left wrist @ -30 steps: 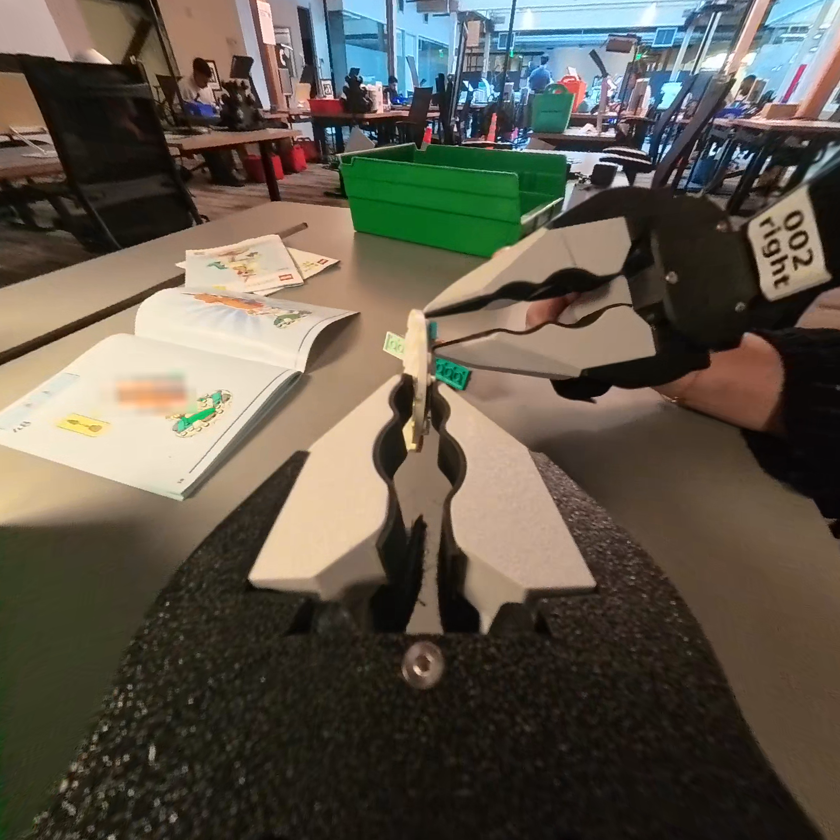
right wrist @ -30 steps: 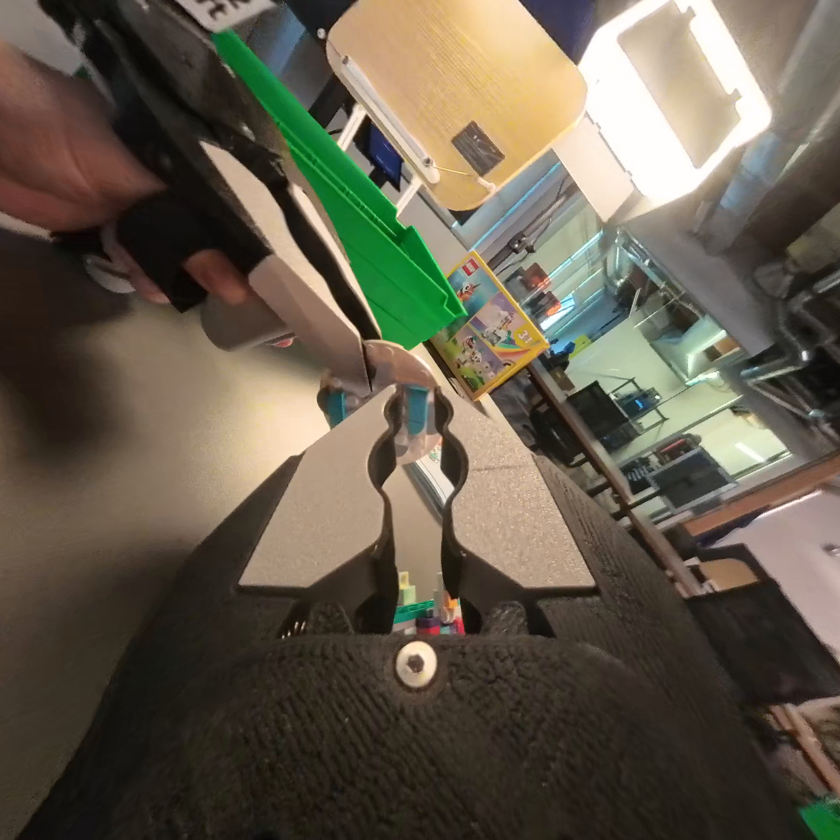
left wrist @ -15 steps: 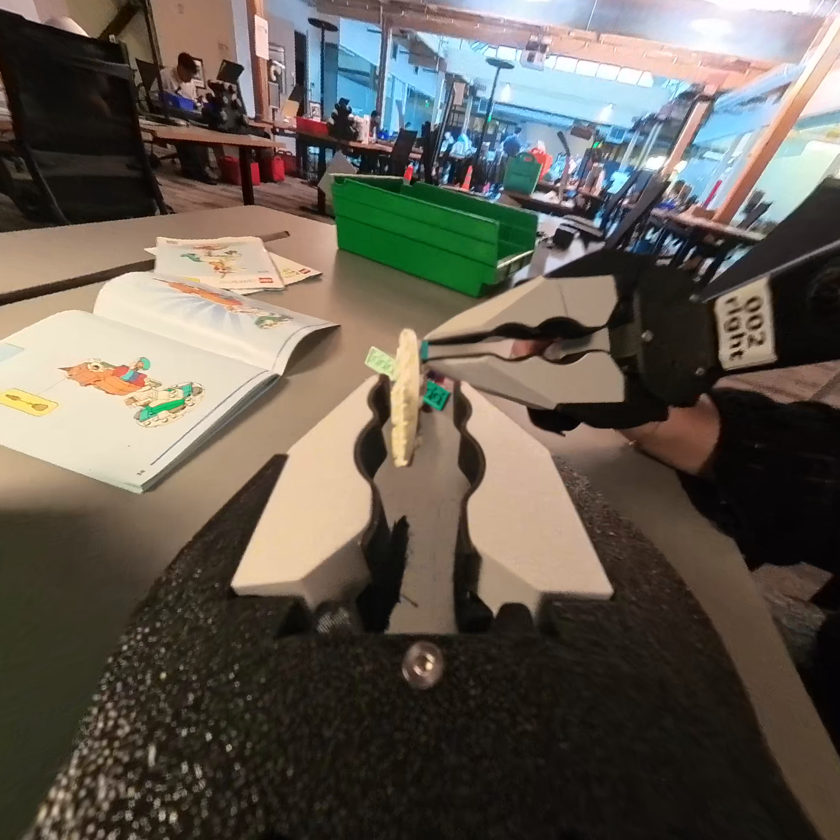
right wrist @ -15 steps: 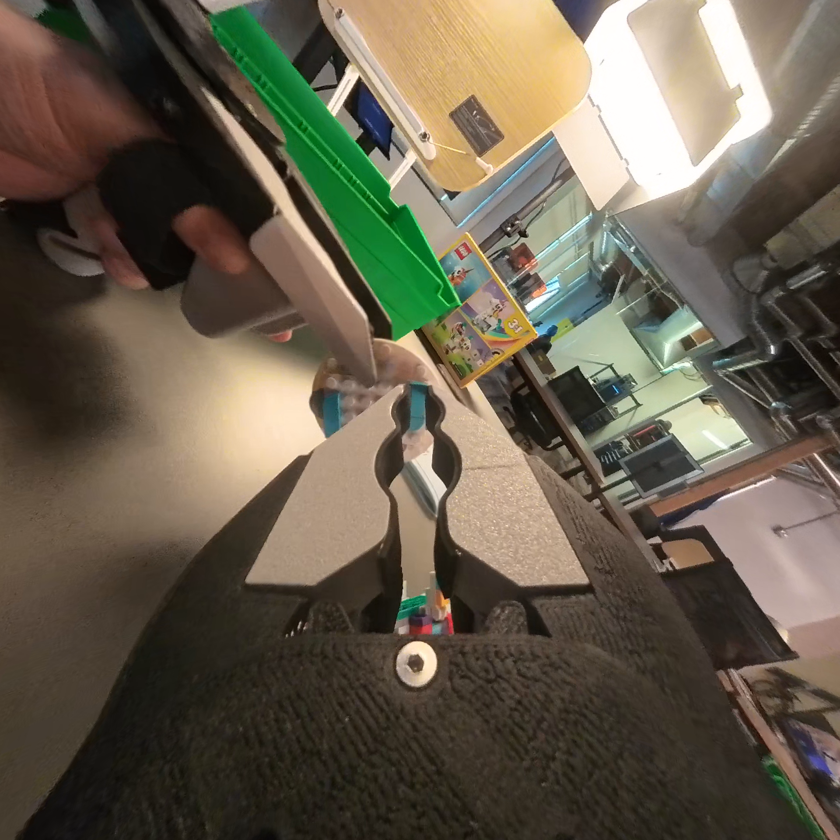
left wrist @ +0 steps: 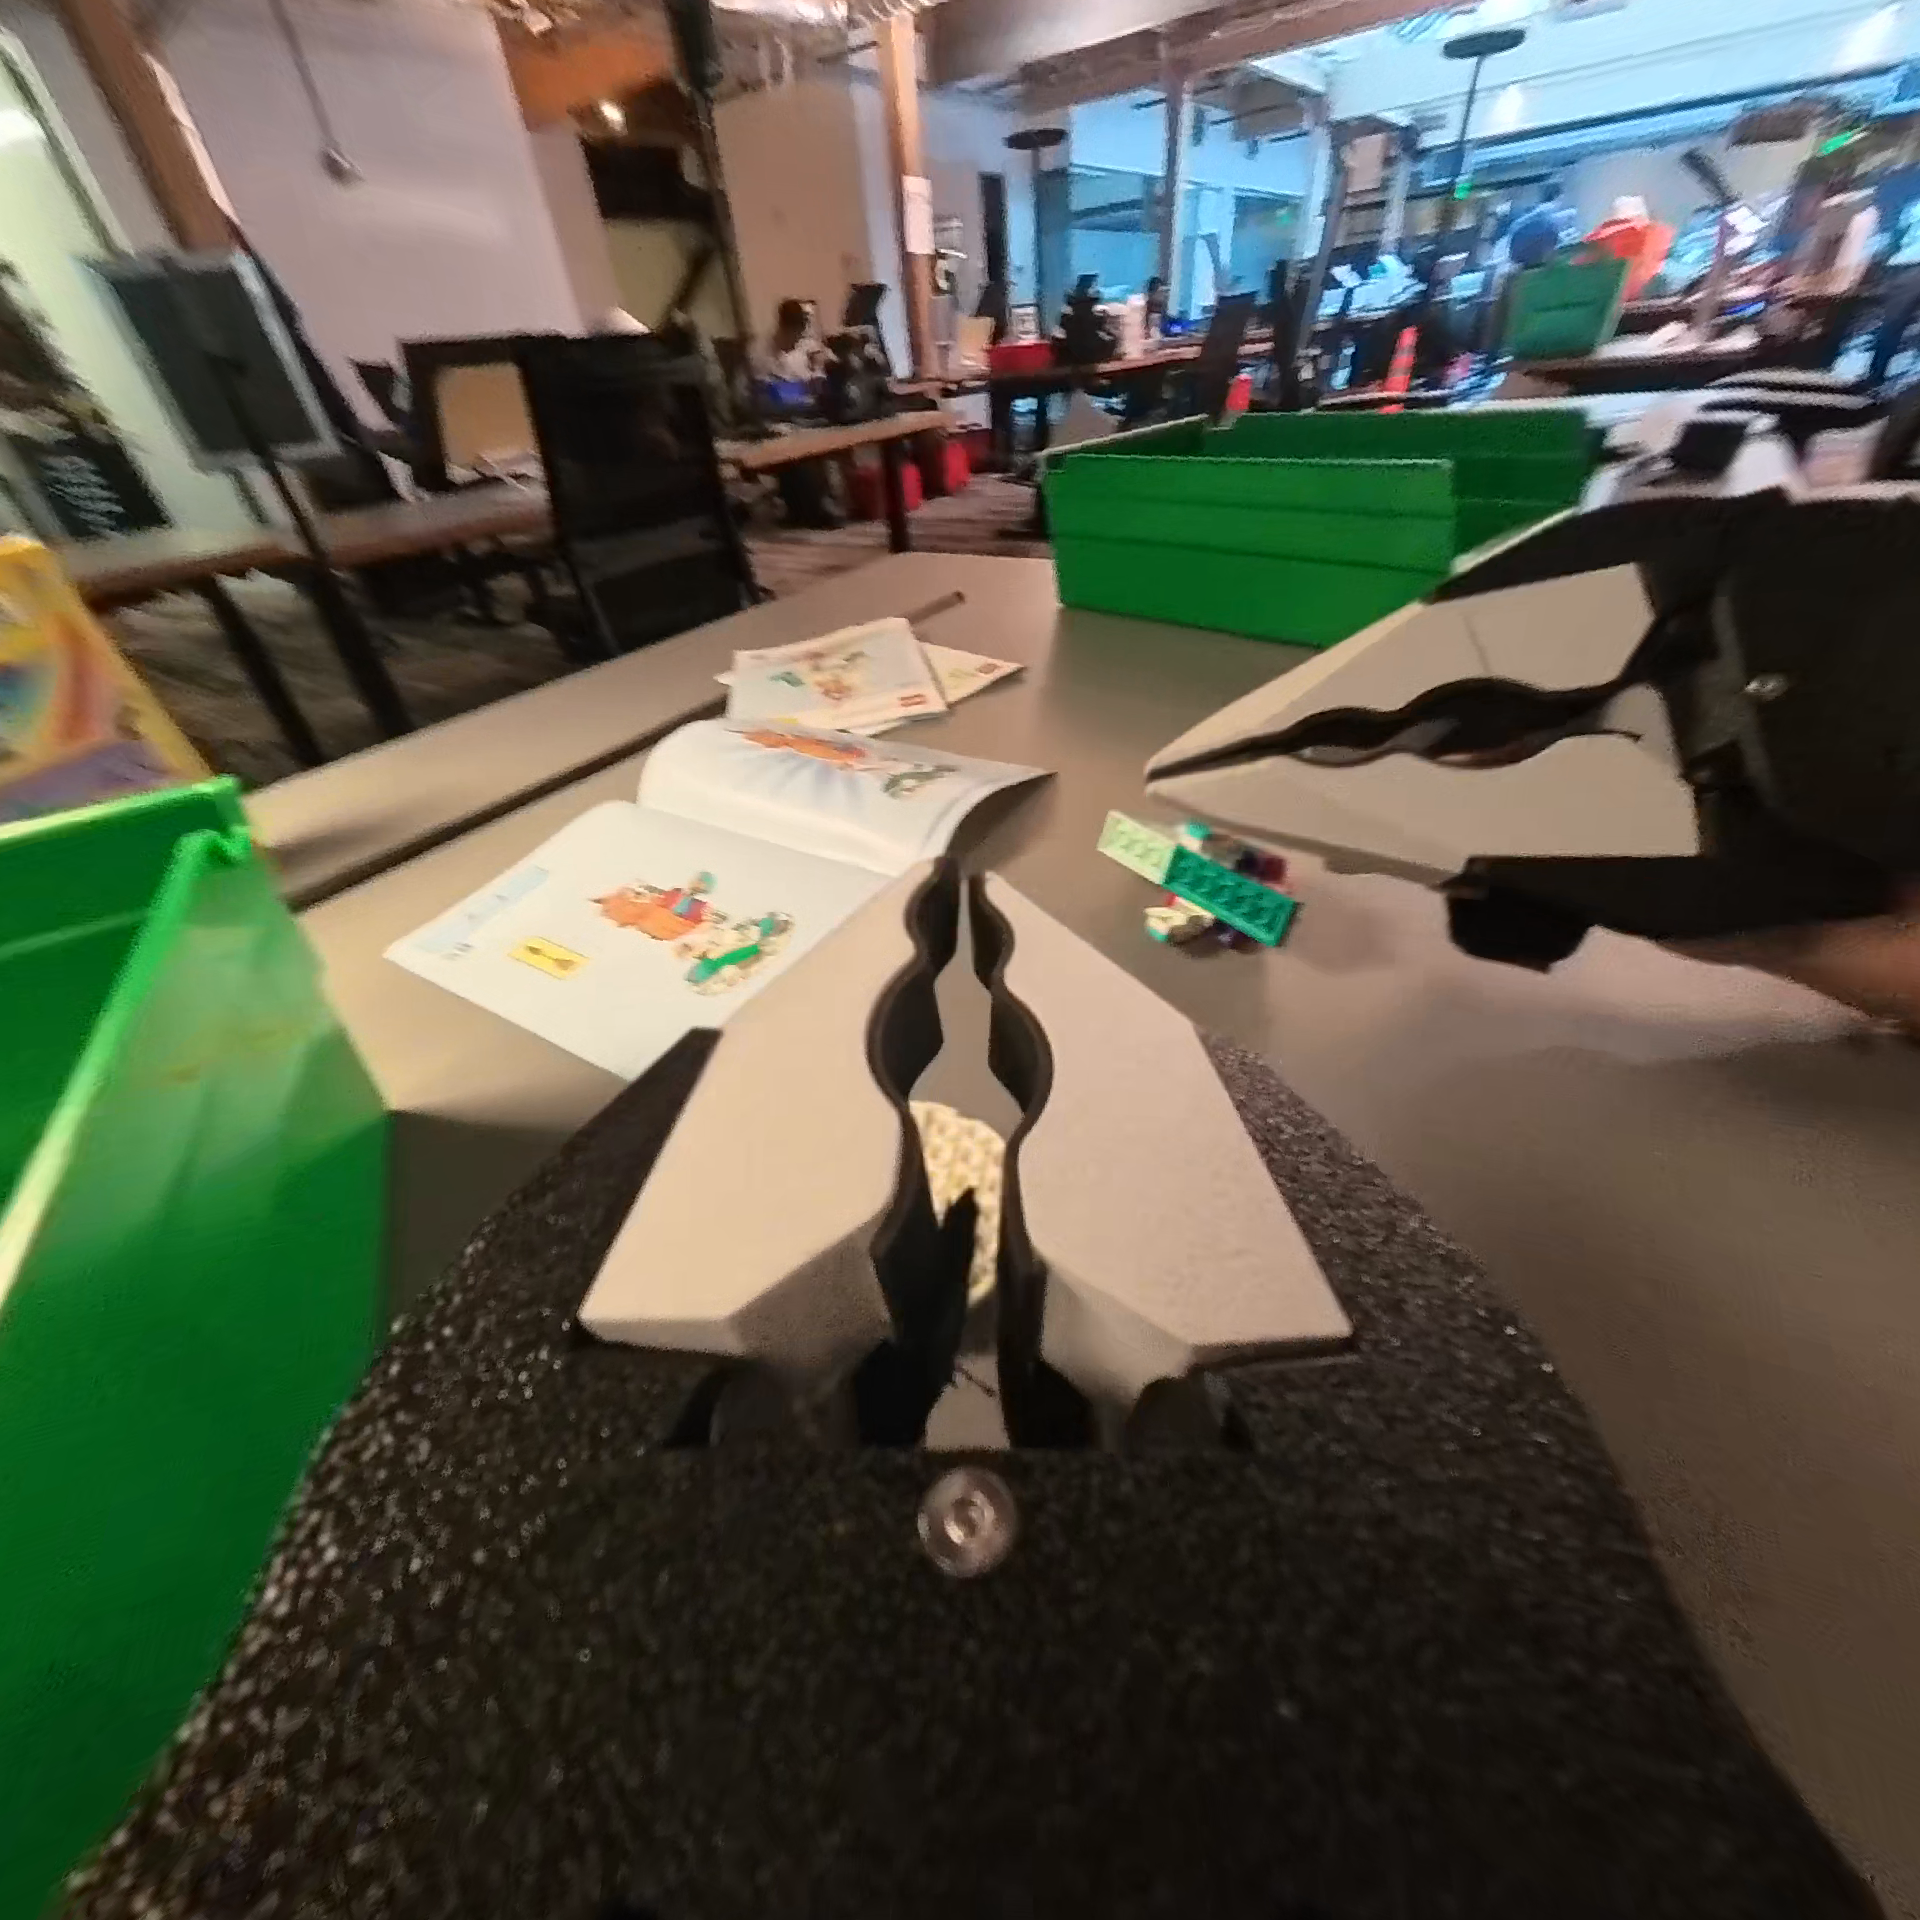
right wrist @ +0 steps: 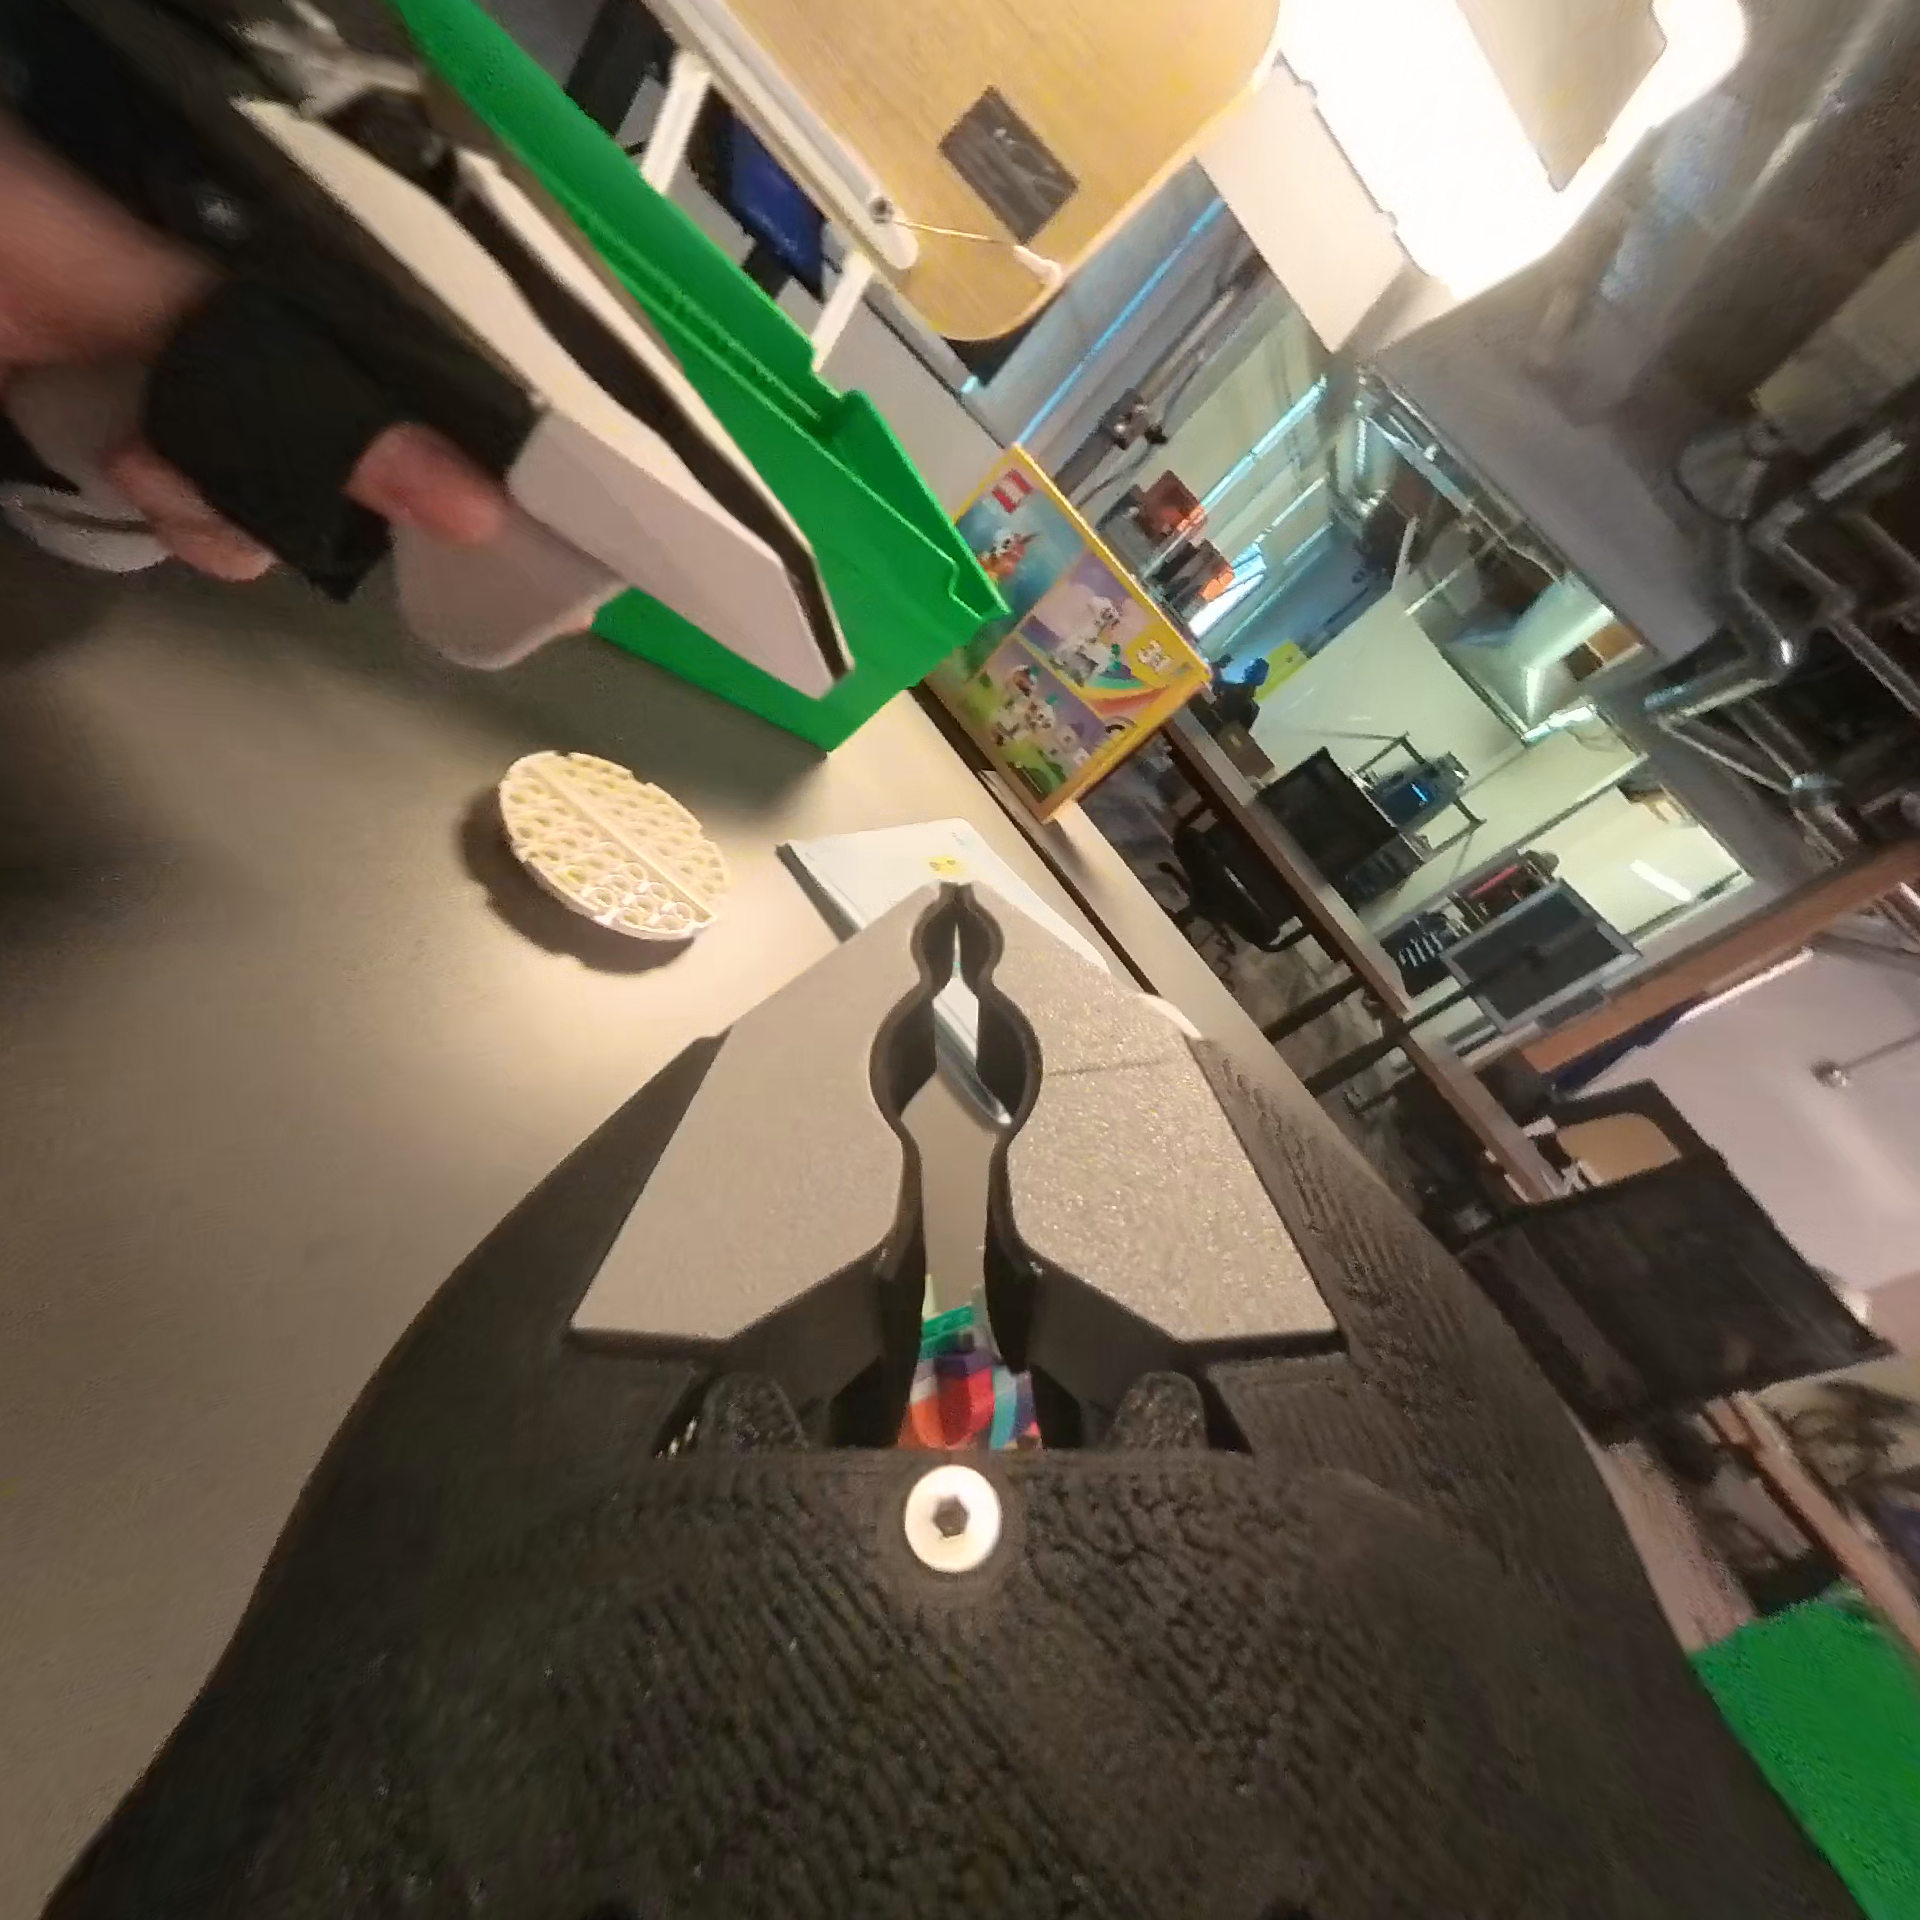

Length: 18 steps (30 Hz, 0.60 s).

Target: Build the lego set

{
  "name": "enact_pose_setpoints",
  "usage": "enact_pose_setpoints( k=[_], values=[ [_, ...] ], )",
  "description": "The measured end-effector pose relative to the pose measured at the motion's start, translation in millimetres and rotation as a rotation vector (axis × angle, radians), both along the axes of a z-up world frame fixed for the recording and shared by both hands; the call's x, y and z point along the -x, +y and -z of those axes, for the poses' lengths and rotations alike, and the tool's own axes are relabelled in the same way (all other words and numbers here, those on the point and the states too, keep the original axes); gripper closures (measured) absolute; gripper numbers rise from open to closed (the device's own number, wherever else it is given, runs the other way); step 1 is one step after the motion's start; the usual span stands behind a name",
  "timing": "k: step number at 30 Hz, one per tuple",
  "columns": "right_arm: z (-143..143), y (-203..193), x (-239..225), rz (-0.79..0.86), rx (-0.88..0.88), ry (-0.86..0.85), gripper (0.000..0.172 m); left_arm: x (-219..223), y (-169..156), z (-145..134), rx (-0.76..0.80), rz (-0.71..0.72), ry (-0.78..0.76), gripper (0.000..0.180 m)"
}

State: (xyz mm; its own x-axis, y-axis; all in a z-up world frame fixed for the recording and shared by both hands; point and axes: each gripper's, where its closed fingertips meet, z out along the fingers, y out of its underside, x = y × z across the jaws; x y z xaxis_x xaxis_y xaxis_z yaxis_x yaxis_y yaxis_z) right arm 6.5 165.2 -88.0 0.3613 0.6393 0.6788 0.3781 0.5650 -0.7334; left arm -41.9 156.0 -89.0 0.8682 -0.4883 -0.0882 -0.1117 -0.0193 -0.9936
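Both hand-held grippers are closed with nothing held. Below the left hand-held gripper [left wrist: 961, 883], a white round studded plate [right wrist: 611, 847] lies flat on the worktop [left wrist: 1558, 1143]. Just below the right hand-held gripper [left wrist: 1153, 774], a small green brick build [left wrist: 1205, 883] rests; an open booklet [left wrist: 707, 873] lies beside it.

On the table lie one round white plate [right wrist: 611, 847], one small brick build [left wrist: 1205, 883], two green bins [left wrist: 1247, 545] [left wrist: 156, 1143], one open booklet [left wrist: 665, 894], and one colourful box [right wrist: 1070, 665].
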Motion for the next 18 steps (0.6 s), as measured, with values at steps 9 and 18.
enact_pose_setpoints(
  k=[9, 18],
  values=[
    [-2.2, 11.5, -4.0, 0.041, 0.007, 0.074, 0.172, -0.9, -3.0, 59.5, 0.287, -0.089, 0.322, 0.120],
    [-2.7, 6.6, -0.9, -0.030, 0.132, 0.139, 0.165, 13.7, -3.6, 81.4, 0.446, -0.130, 0.307, 0.115]
  ],
)
